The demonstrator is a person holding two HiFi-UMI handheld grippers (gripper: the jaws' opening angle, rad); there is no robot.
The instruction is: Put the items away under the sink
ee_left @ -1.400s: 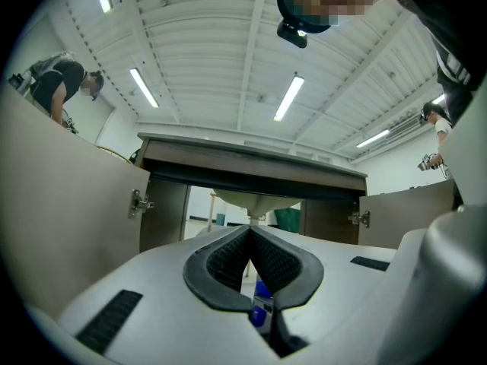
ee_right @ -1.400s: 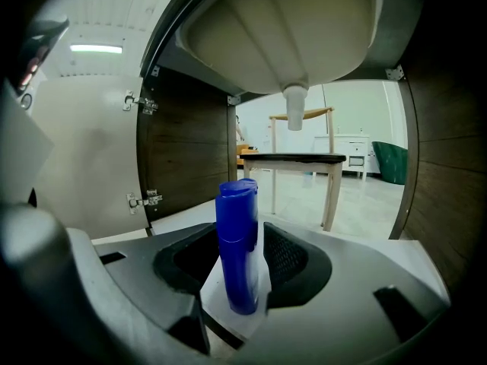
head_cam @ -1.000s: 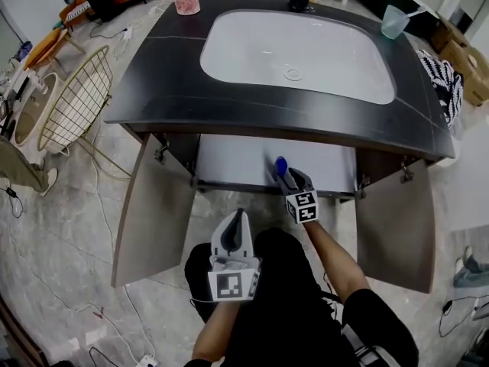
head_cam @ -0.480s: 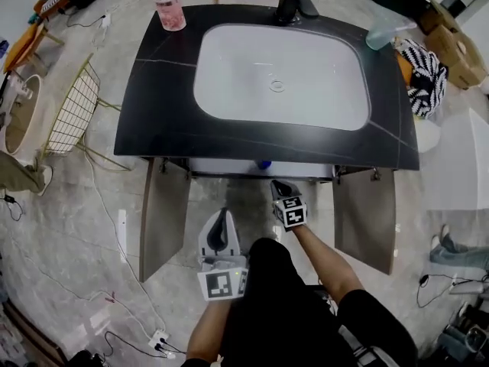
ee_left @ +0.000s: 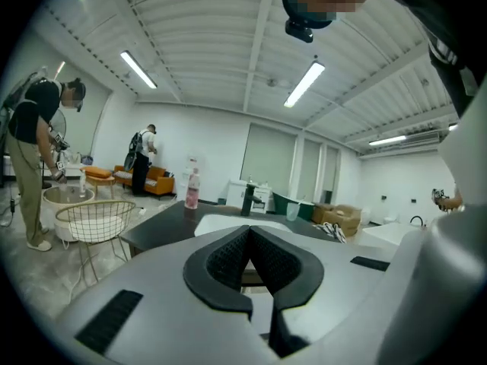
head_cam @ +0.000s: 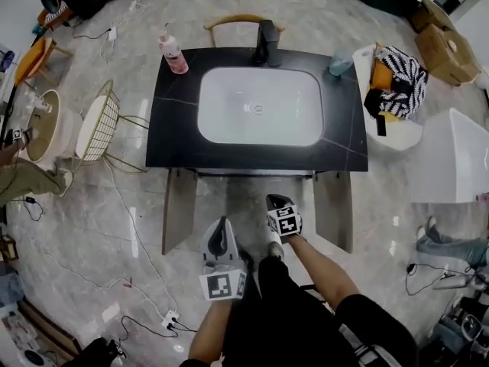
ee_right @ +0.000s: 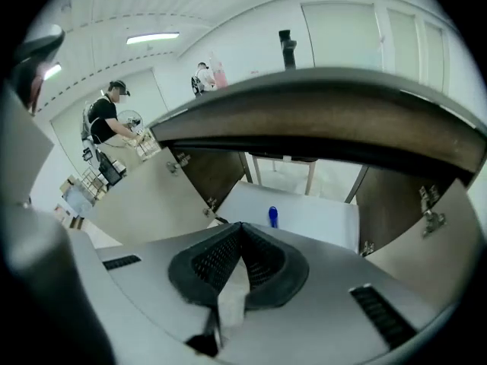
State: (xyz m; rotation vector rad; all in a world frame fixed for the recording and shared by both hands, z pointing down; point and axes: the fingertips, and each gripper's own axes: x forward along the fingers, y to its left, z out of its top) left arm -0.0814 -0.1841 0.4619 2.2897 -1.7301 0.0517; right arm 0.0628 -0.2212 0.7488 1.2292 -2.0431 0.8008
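Your right gripper point(head_cam: 276, 202) has drawn back and its jaws have just closed on nothing. The small blue item point(ee_right: 272, 217) now sits on the cabinet shelf point(ee_right: 323, 217) under the sink. Your left gripper point(head_cam: 222, 226) is closed and empty too (the pink bottle point(head_cam: 173, 54) looks like the next one to go).

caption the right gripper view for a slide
Shut right gripper faces the open under-sink cabinet with a blue item inside

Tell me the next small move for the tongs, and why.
Probably open the empty, shut left tongs and reach for the pink bottle on the countertop: the cabinet doors hang open, a blue item already lies inside, and the right tongs have just closed empty.
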